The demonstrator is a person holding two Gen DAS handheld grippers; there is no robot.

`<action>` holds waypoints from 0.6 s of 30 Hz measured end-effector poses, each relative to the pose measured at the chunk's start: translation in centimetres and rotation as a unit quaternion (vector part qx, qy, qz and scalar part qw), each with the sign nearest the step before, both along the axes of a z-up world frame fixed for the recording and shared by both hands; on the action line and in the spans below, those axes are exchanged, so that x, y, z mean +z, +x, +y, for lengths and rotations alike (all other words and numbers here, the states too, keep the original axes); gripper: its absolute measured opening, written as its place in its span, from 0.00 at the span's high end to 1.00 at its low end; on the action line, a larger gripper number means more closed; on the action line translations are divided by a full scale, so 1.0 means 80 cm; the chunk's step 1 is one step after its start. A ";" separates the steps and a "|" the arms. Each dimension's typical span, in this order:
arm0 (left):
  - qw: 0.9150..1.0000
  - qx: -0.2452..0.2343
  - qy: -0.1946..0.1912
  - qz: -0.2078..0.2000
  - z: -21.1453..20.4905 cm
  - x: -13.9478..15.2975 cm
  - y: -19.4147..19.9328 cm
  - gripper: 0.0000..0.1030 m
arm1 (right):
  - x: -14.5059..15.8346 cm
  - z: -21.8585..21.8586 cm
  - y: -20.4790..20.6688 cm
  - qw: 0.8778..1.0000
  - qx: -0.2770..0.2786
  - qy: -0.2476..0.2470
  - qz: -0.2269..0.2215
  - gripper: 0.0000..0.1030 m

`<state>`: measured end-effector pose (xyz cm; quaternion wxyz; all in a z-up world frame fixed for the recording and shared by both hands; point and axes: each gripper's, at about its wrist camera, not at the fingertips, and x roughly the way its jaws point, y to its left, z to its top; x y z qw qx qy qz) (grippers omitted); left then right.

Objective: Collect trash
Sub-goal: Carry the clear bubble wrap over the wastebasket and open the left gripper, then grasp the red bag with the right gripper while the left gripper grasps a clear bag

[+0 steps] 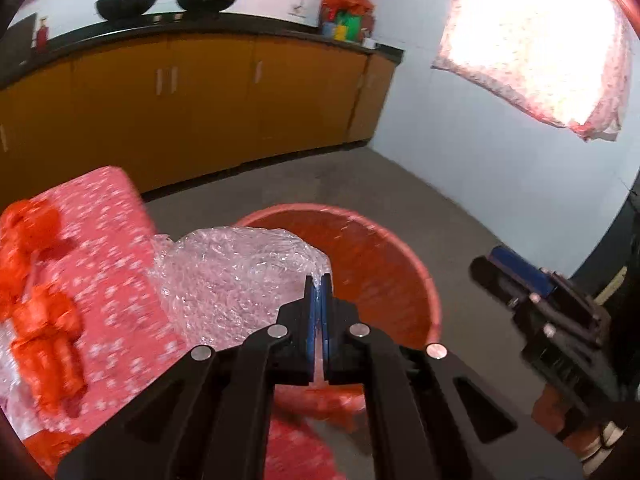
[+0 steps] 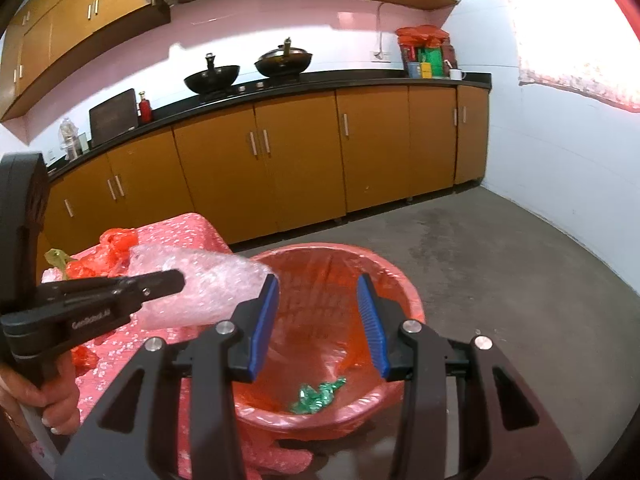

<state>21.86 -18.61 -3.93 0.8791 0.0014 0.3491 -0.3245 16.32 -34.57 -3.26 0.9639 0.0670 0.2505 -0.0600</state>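
Item: crumpled clear bubble-wrap wad (image 1: pixel 236 276), translucent, glinting pinkish, blurred. Your left gripper (image 1: pixel 319 280) is pinching its edge between clenched blue pads, holding it over the table edge beside the red plastic bin (image 2: pixel 400 280). Your right gripper (image 2: pixel 318 320) is hovering above the bin, jaws parted, empty. A green foil wrapper (image 2: pixel 318 394) is lying inside. Surface: pink white-flecked tablecloth (image 1: pixel 108 216). Room: grey concrete floor (image 2: pixel 480 260), orange cabinets (image 2: pixel 296 160).
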 end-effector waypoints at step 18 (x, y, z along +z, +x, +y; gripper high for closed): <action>0.999 0.041 0.008 -0.009 0.014 0.004 0.012 0.58 | 0.002 -0.014 -0.012 1.000 -0.010 -0.002 -0.003 0.60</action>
